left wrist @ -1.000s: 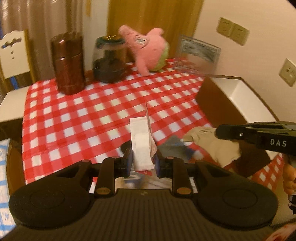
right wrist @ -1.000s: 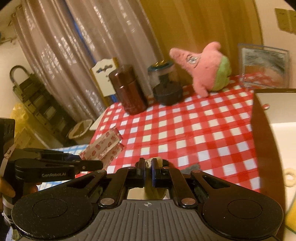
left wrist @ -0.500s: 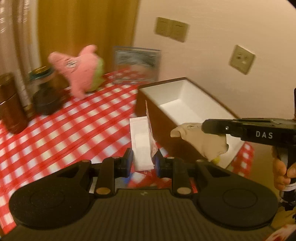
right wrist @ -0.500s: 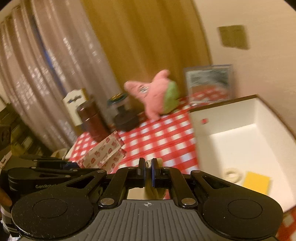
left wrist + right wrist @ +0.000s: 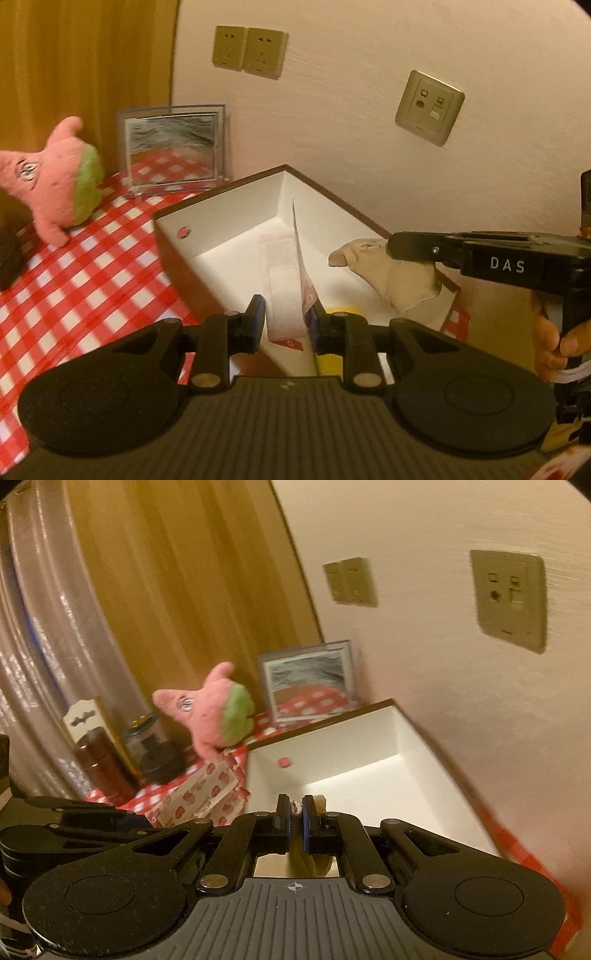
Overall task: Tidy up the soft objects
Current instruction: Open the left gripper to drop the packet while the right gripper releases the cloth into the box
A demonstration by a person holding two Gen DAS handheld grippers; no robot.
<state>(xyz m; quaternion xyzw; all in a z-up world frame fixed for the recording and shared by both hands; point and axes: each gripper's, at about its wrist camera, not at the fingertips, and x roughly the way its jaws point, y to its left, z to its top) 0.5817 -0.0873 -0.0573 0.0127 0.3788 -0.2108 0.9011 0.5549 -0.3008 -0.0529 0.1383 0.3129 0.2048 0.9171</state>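
Note:
My left gripper [image 5: 286, 319] is shut on a tissue pack [image 5: 284, 284] with a white face and red print, held above the near end of the white-lined box [image 5: 225, 254]. The same tissue pack [image 5: 199, 797] shows at the left in the right wrist view. My right gripper [image 5: 295, 814] is shut on a beige cloth [image 5: 308, 860], which hangs over the right side of the box [image 5: 369, 771]. In the left wrist view that beige cloth [image 5: 399, 280] droops from the right gripper's fingers [image 5: 417, 247]. A pink plush star [image 5: 55, 177] lies on the checkered table at the far left.
A clear picture frame [image 5: 171, 147] stands against the wall behind the box. A brown canister [image 5: 105, 764] and a dark glass jar [image 5: 155, 753] stand beyond the plush. A yellow item [image 5: 340, 310] lies inside the box. The wall with sockets [image 5: 251, 51] is close on the right.
Both grippers have swung to the right, from over the checkered cloth to above the open box, carrying the tissue pack and the beige cloth. Neither grip has changed.

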